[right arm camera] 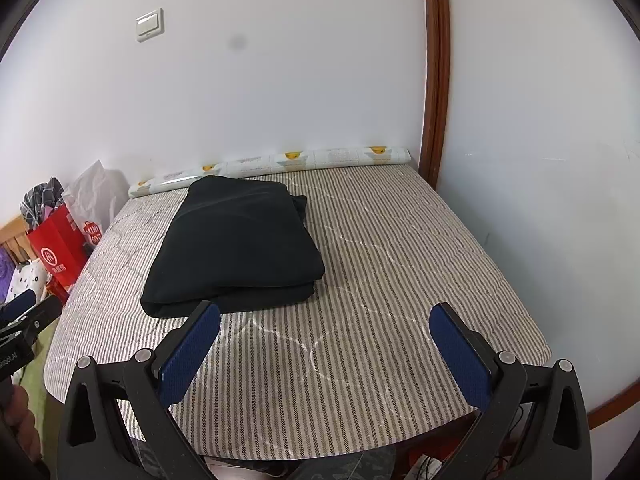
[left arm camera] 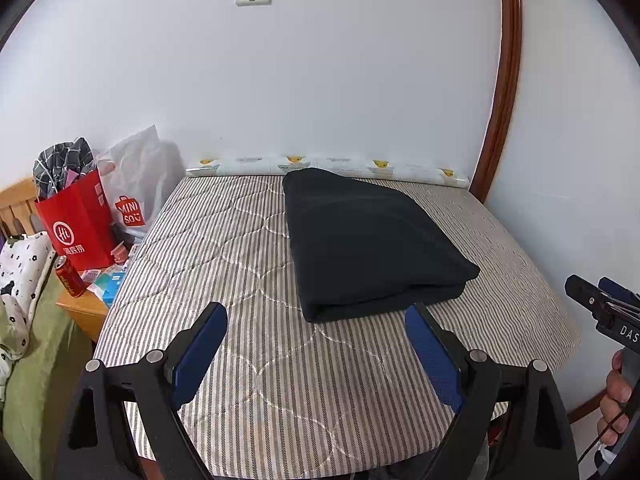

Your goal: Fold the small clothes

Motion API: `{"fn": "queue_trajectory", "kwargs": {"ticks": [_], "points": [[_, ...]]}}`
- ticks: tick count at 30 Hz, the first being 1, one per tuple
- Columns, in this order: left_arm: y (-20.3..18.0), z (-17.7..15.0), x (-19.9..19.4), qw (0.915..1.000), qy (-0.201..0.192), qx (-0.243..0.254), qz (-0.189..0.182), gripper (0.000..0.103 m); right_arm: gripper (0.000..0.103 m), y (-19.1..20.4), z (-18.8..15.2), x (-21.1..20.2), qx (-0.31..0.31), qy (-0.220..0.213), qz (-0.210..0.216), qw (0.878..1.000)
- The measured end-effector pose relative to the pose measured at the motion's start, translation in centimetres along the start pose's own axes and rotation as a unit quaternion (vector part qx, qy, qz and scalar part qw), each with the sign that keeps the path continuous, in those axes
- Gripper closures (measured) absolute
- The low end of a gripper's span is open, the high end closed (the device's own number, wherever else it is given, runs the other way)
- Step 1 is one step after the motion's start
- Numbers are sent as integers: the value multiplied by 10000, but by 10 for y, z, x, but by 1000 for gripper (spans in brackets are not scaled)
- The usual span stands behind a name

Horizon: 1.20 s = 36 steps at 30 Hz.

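My left wrist camera looks forward from the near edge of the striped mattress (left arm camera: 248, 264), low and close. My right wrist camera faces likewise from further right. Both share the folded dark garment (right arm camera: 236, 244), toward twelve o'clock.

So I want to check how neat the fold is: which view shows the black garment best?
The left wrist view: the folded black garment lies near centre, large, its layered front edge in plain sight. The right wrist view shows it off to the left, its near edge partly behind one finger of the right tool.
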<state>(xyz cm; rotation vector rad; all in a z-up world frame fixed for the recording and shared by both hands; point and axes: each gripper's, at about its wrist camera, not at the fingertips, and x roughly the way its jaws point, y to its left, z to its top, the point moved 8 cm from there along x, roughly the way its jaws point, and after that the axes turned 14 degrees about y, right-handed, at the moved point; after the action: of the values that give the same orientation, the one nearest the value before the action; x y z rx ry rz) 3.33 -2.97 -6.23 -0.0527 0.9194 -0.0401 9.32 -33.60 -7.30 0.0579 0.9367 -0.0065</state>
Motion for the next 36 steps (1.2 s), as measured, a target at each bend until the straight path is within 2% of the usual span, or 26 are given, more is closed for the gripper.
{"fn": "queue_trajectory", "kwargs": {"ticks": [36], "points": [[2,2,-3,10000,-26,0,79,13,0,-15,2,3,125,42,30,9999]]}}
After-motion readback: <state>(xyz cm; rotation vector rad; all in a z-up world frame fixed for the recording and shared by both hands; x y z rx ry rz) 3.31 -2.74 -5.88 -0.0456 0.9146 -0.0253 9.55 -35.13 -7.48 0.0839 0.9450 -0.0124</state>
